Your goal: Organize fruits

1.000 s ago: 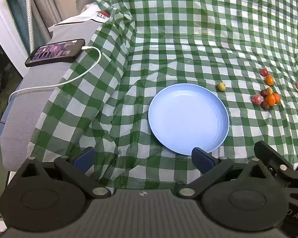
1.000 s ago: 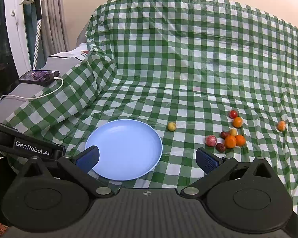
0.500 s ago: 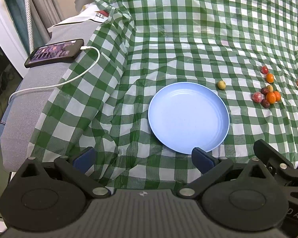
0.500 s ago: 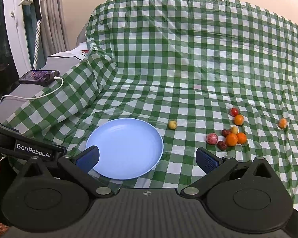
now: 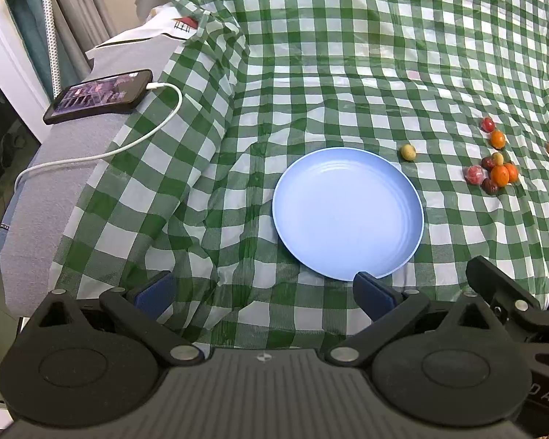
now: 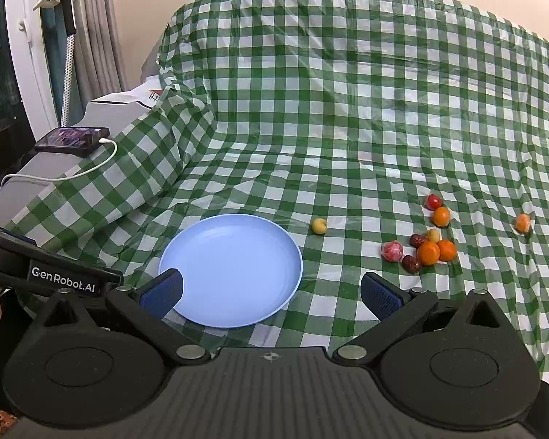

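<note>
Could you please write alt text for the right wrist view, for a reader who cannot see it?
An empty blue plate sits on a green checked cloth, framed by the open right tool. One yellow fruit lies just beyond the plate; a cluster of fruits lies farther right. A phone charges at left.

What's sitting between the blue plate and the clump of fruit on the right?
Only one yellow fruit, lying just off the blue plate's far right rim. The rest of the way to the fruit cluster is bare checked cloth, clearest in the right wrist view.
</note>
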Demonstrator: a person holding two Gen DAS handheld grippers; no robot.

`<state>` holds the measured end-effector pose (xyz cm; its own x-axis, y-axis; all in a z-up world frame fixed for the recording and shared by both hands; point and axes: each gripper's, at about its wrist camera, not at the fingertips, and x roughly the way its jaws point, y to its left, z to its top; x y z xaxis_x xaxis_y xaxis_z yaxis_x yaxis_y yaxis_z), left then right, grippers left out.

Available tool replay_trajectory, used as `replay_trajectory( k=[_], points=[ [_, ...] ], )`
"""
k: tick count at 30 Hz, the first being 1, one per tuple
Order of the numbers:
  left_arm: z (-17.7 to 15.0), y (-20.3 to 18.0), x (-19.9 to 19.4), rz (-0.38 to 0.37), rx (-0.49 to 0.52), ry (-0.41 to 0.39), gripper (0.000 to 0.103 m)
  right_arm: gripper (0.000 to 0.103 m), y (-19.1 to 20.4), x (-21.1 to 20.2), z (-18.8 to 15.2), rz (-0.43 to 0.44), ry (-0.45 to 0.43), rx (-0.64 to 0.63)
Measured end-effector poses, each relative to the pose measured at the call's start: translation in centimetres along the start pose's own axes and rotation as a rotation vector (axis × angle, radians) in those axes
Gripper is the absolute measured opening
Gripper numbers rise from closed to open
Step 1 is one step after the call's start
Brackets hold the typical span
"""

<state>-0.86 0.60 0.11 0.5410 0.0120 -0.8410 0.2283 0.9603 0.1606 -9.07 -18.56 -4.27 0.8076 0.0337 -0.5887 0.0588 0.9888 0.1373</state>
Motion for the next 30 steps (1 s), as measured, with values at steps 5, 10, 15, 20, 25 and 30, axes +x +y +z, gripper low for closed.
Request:
replay_trajectory(
  k=[5, 10, 15, 20, 25, 30],
  points=[
    [0.02, 0.03, 0.06, 0.002, 0.001, 0.002, 0.103, 0.103, -0.2, -0.06, 0.21, 0.002, 0.0, -0.001],
    [-0.03, 0.07, 0.01, 0.0, 0.003, 0.002, 0.103, 0.103, -0.2, -0.03, 0.19, 0.003, 0.002, 0.002],
    [-0.07, -0.01, 0.09, -0.011, 0.009, 0.007, 0.103, 0.103, -0.22, -0.14, 0.05, 0.009, -0.004, 0.004],
    [-0.12, -0.19, 0.11, -0.018, 0.012, 0.011, 0.103, 0.103, -0.16, -0.23, -0.09, 0.013, -0.004, 0.011],
    [-0.08, -0.28, 0.03, -0.014, 0.011, 0.008, 0.103, 0.103, -0.32, -0.25, 0.15, 0.016, -0.004, 0.012],
    [-0.05, -0.22, 0.23, -0.022, 0.003, 0.02, 0.103, 0.103, -0.5, -0.2, 0.08, 0.017, -0.006, 0.017]
  ],
)
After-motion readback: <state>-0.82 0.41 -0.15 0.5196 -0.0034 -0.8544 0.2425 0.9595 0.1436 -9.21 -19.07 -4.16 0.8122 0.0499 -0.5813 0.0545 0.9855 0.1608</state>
